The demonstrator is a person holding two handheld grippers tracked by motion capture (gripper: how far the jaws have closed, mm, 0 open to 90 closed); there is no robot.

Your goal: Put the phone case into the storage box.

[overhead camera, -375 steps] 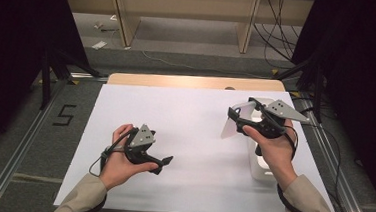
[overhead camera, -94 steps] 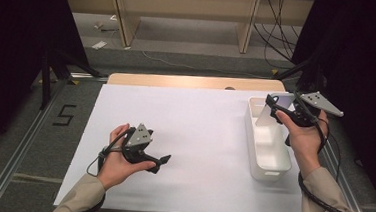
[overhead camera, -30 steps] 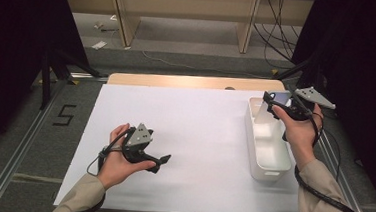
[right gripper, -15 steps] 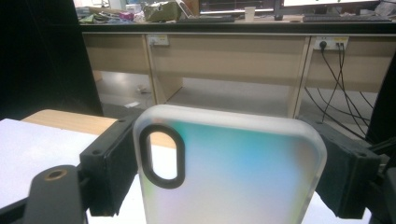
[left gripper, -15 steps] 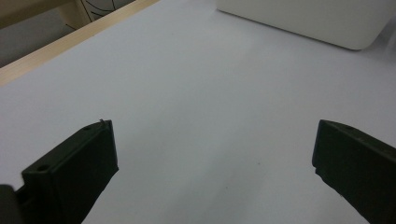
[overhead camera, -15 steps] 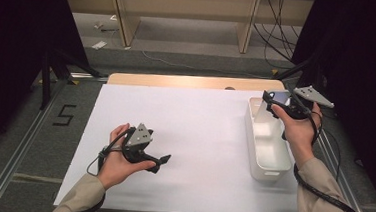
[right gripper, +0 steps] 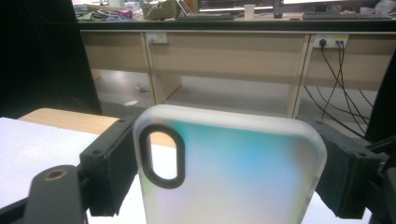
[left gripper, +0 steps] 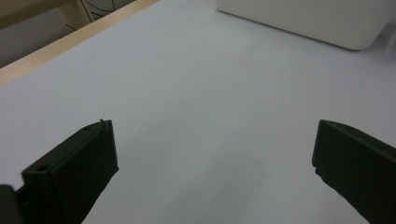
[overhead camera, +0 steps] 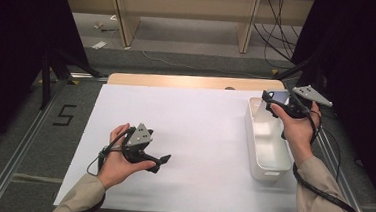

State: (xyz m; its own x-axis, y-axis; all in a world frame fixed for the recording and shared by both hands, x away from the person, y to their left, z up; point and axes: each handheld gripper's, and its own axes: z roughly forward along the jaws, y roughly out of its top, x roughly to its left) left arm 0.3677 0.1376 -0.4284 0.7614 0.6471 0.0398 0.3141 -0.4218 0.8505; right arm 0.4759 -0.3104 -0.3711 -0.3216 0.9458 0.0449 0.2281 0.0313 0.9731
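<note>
We see a white sheet [overhead camera: 199,132] covering a wooden table [overhead camera: 192,81]. At twelve o'clock beyond it stands a pale wooden bench [overhead camera: 183,5] on a grey floor [overhead camera: 191,36], with black cables [overhead camera: 276,37] hanging at one o'clock. Dark curtains [overhead camera: 15,34] close in at nine and three o'clock.

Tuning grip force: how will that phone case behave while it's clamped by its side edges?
The phone case looks like a thin translucent shell, so probably very light. The right hand-held gripper pinches it across its width; an empty shell may bow if squeezed harder. Its frosted, rounded edges look smooth, so it could slip or pivot between the pads.
</note>
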